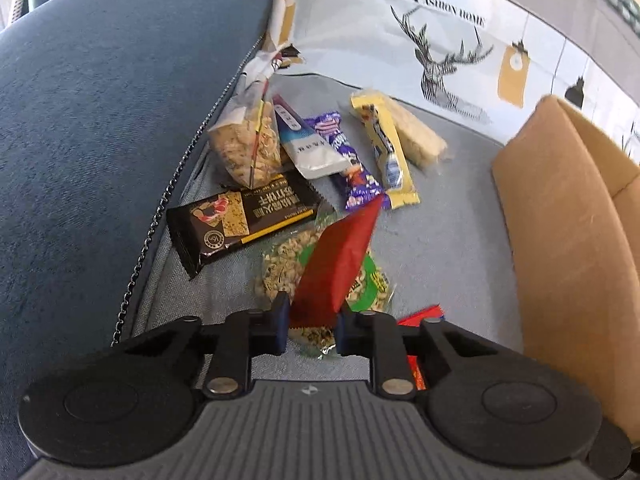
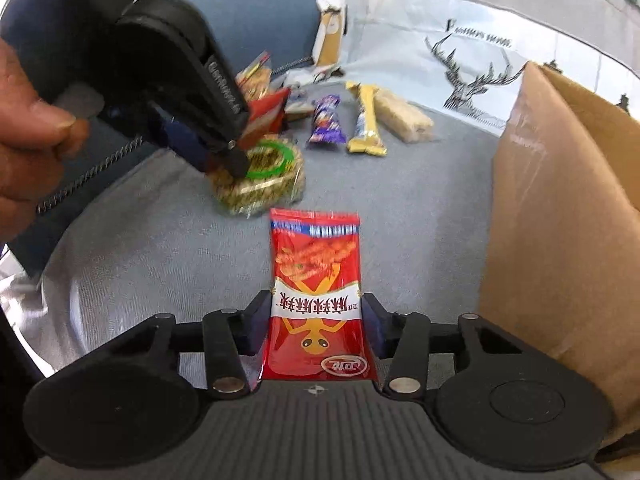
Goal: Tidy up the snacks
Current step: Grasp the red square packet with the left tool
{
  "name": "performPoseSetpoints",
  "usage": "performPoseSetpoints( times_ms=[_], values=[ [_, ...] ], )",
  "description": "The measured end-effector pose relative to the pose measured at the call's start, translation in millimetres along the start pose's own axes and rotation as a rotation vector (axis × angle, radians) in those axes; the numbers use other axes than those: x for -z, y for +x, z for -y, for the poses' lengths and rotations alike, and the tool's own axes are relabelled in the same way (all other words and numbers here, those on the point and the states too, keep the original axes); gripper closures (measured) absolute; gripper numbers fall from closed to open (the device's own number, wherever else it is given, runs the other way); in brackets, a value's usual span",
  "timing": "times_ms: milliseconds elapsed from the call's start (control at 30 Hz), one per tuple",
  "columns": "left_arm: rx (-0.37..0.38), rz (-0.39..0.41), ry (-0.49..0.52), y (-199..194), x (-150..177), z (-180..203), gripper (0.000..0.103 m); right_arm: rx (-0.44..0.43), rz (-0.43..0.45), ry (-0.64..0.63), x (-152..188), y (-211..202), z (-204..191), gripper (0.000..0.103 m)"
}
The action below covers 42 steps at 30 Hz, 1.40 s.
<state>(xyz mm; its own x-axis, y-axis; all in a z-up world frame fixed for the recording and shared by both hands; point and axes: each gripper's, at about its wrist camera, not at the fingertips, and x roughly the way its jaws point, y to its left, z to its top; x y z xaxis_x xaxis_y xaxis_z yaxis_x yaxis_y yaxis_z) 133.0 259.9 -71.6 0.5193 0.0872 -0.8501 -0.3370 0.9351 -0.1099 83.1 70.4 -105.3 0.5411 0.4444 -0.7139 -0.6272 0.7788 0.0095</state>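
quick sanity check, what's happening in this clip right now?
A person is sorting snacks on a grey cushion with a handheld gripper in each hand. The left gripper is shut on a plain red packet, above a bag of nuts. The right gripper straddles a red printed snack packet. More snacks lie beyond; a cardboard box stands to the right.

Grey sofa seat [image 1: 440, 240]: snack packets [image 1: 360, 152] piled nr back-left corner, cardboard box [image 1: 568, 240] at right edge.
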Motion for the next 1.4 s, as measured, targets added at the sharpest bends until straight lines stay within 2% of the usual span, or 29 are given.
performPoseSetpoints(
  times_ms=[100, 233, 333, 400, 500, 567, 633, 733, 767, 867, 967, 1067, 1333, 1400],
  values=[
    [0.016, -0.003, -0.026, -1.0, -0.2, -2.9, 0.082, -0.013, 0.031, 0.015, -1.6, -4.5, 2.0, 0.054],
    [0.029, -0.009, -0.046, -0.6, -0.5, -4.5, 0.081, -0.007, -0.005, 0.011, 0.3, 1.0, 1.3, 0.052],
    [0.043, -0.006, -0.067, -1.1, -1.0, -5.7, 0.073, -0.008, -0.022, 0.014, 0.9, 3.9, 1.4, 0.05],
    [0.055, 0.0, -0.092, -2.6, -1.8, -8.5, 0.061, -0.011, -0.024, 0.018, 1.0, 3.9, 2.0, 0.049],
    [0.082, 0.029, -0.142, -7.8, -4.1, -14.6, 0.054, -0.011, -0.024, 0.019, 1.2, 3.7, 1.6, 0.049],
    [0.101, 0.056, -0.187, -12.3, -5.7, -20.9, 0.049, -0.014, -0.024, 0.023, 1.1, 4.0, 1.6, 0.048],
    [0.107, 0.08, -0.235, -16.2, -7.1, -27.8, 0.049, -0.018, -0.023, 0.028, 0.5, 4.1, 3.0, 0.046],
    [0.109, 0.09, -0.282, -18.3, -9.3, -34.9, 0.047, -0.022, -0.022, 0.034, -0.4, 4.4, 3.0, 0.044],
    [0.113, 0.083, -0.286, -17.7, -9.5, -35.0, 0.044, -0.021, -0.022, 0.035, -0.6, 5.0, 2.8, 0.044],
    [0.124, 0.047, -0.253, -12.9, -8.6, -28.2, 0.036, -0.024, -0.023, 0.039, -0.7, 5.0, 3.8, 0.043],
    [0.084, 0.044, -0.165, -8.1, -10.7, -13.9, 0.025, -0.026, -0.023, 0.043, -0.8, 5.1, 4.6, 0.043],
    [0.047, 0.055, -0.09, 0.4, -16.5, -1.9, 0.024, -0.027, -0.025, 0.044, 0.2, 5.7, 5.0, 0.043],
    [-0.019, 0.009, -0.004, 23.5, -18.8, 11.9, 0.026, -0.026, -0.032, 0.041, 0.2, 8.6, 5.8, 0.043],
    [-0.041, 0.005, 0.014, 25.3, -18.4, 13.5, 0.039, -0.02, -0.035, 0.035, 0.5, 9.9, 5.2, 0.043]
  ],
)
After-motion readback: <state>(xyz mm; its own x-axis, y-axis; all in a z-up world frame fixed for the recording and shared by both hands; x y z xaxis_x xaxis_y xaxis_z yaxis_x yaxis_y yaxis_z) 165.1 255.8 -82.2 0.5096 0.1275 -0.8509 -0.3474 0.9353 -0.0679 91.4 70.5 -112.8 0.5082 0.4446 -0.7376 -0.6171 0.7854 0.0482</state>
